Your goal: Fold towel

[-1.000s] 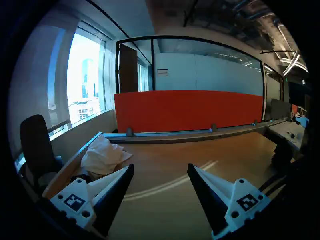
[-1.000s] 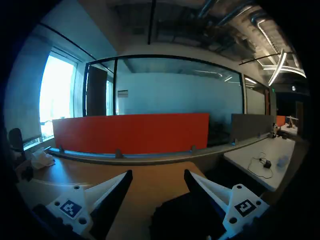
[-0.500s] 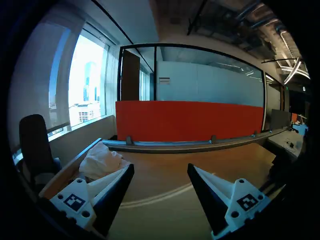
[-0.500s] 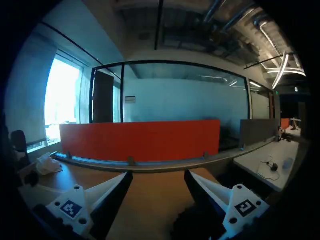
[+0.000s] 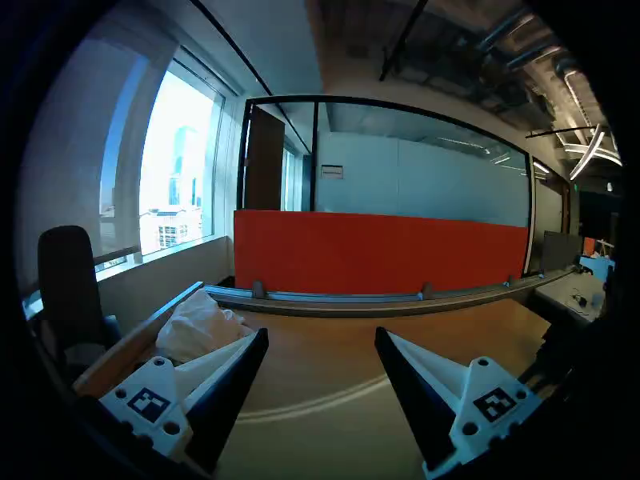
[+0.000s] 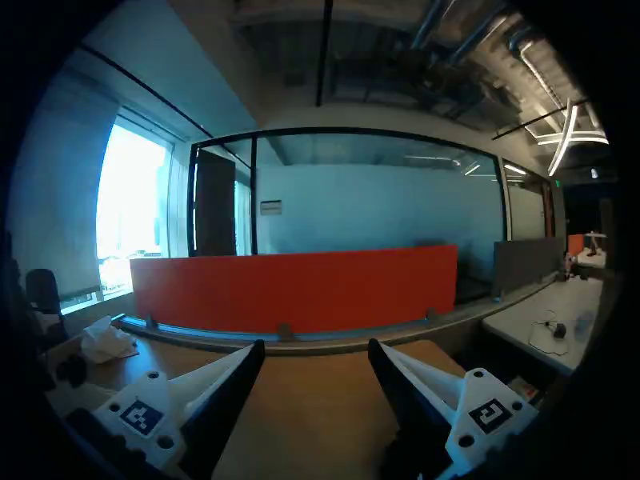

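Note:
A crumpled white towel lies in a heap at the far left of the wooden desk, beyond my left finger in the left gripper view. In the right gripper view the same towel sits small at the far left edge of the desk. My left gripper is open with nothing between its fingers, well short of the towel. My right gripper is also open and holds nothing, far from the towel.
An orange divider panel runs along the desk's far edge on a grey rail. A dark office chair stands at the left by the window. Another desk with a cable lies at the right. A dark object sits at the desk's right edge.
Both views have tilted upward, so the desk and towel sit lower in frame. The dark object in front of the right gripper has dropped almost out of its view. Both grippers stay open.

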{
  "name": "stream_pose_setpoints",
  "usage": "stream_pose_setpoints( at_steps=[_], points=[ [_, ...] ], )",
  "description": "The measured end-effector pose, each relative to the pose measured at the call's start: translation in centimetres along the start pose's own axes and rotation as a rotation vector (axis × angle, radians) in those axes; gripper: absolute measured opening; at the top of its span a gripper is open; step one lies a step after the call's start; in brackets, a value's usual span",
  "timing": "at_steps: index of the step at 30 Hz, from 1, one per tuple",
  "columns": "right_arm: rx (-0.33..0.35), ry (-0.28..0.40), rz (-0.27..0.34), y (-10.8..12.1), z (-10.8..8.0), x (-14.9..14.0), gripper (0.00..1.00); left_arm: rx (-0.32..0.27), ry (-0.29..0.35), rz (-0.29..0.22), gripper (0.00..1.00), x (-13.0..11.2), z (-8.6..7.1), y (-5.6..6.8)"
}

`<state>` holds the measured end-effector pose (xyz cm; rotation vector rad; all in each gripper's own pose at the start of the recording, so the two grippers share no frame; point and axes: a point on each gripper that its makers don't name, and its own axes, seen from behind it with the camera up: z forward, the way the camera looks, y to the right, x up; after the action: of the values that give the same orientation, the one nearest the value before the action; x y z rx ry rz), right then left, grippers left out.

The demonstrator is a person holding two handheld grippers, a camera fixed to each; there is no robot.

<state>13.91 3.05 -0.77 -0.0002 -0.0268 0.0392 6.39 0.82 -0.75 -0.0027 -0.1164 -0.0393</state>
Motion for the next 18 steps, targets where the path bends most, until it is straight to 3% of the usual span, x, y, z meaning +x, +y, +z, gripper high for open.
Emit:
stream_pose_setpoints(
  at_steps=[18],
  points=[
    [0.021, 0.000, -0.010, -1.9, 0.1, 0.0, 1.00, -0.005, 0.013, -0.003, 0.99, -0.5, 0.0, 0.0]
  ],
)
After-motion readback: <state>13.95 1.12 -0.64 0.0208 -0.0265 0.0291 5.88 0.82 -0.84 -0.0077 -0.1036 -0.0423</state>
